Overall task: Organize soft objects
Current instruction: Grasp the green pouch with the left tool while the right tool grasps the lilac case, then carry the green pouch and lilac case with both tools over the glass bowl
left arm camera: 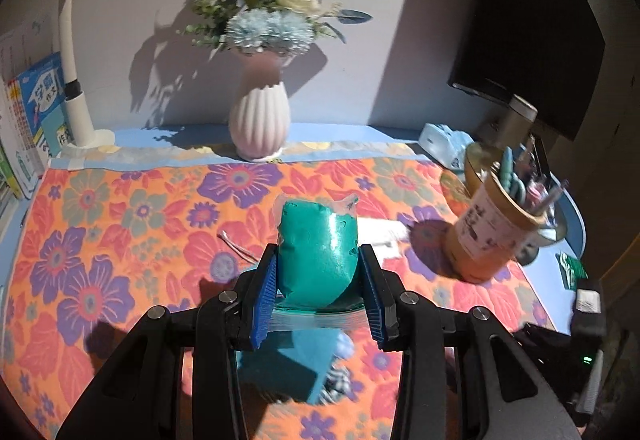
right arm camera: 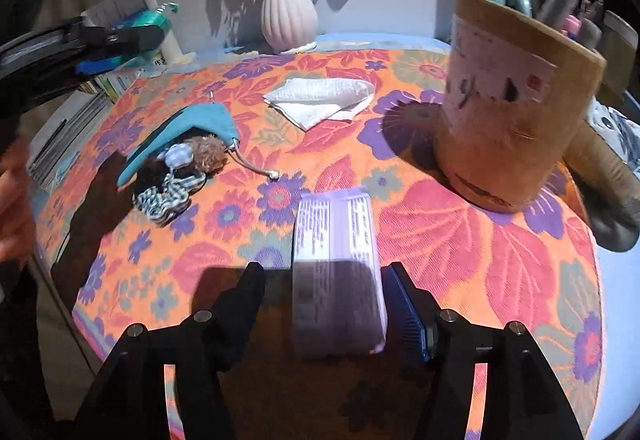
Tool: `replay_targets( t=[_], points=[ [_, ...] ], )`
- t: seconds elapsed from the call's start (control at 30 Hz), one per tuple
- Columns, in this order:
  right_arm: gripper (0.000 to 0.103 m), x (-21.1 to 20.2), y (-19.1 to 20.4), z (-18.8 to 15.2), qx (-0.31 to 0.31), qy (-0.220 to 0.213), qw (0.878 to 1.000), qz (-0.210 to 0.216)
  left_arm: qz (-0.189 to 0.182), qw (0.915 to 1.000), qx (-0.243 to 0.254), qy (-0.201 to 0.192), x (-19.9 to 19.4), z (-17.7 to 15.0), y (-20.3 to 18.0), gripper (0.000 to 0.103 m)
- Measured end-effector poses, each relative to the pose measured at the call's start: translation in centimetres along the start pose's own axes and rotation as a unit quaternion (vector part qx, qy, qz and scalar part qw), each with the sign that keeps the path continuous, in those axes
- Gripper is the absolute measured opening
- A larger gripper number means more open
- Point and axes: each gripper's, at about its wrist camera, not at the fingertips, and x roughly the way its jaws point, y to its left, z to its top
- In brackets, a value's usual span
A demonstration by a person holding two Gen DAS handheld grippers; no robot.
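Note:
My left gripper point(left arm camera: 319, 254) is shut on a teal soft lump in a clear plastic bag point(left arm camera: 320, 252), held upright above the floral tablecloth point(left arm camera: 120, 240). The right wrist view shows that gripper point(right arm camera: 116, 40) and the bag point(right arm camera: 148, 20) at the upper left. A purple tissue pack point(right arm camera: 336, 264) lies on the cloth between the fingers of my right gripper point(right arm camera: 324, 272), which is open; the left finger stands clear of the pack. A teal drawstring pouch point(right arm camera: 180, 132) lies open with several scrunchies point(right arm camera: 164, 200) spilling out. A folded white napkin point(right arm camera: 320, 100) lies farther back.
A brown pen cup point(right arm camera: 512, 112) stands at the right, close to the tissue pack. A pink ribbed vase point(left arm camera: 260, 120) with flowers is at the back wall. Books point(left arm camera: 36, 120) and a white lamp point(left arm camera: 72, 60) stand left, a dark monitor point(left arm camera: 540, 20) right. A person's hand point(right arm camera: 12, 200) shows at the left edge.

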Motion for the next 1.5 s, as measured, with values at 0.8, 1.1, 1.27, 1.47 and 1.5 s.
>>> replay_targets(
  t=[0.8, 1.1, 1.27, 1.47, 1.5],
  points=[
    [0.038, -14.2, -14.7, -3.3, 0.183, -0.085, 0.974, -0.100, -0.188, 0.9732, 0.133, 0.001, -3.6, 0.0, -20.8, 0.035],
    [0.038, -18.0, -20.8, -1.0, 0.228, -0.143, 0.957, -0.110, -0.197, 0.9716, 0.129, 0.018, 1.5, 3.3, -28.6, 0.035],
    [0.038, -17.5, -24.2, 1.3, 0.254, -0.160, 0.950, -0.082, -0.187, 0.9737, 0.127, 0.029, 4.4, 5.0, -30.5, 0.035],
    [0.038, -15.1, -27.3, 4.6, 0.273, -0.162, 0.946, -0.065, -0.175, 0.9775, 0.111, 0.041, 7.9, 7.3, -31.1, 0.035],
    [0.038, -14.8, -27.6, 5.0, 0.276, -0.162, 0.945, -0.063, -0.173, 0.9779, 0.109, 0.043, 8.3, 7.6, -31.2, 0.035]
  ],
)
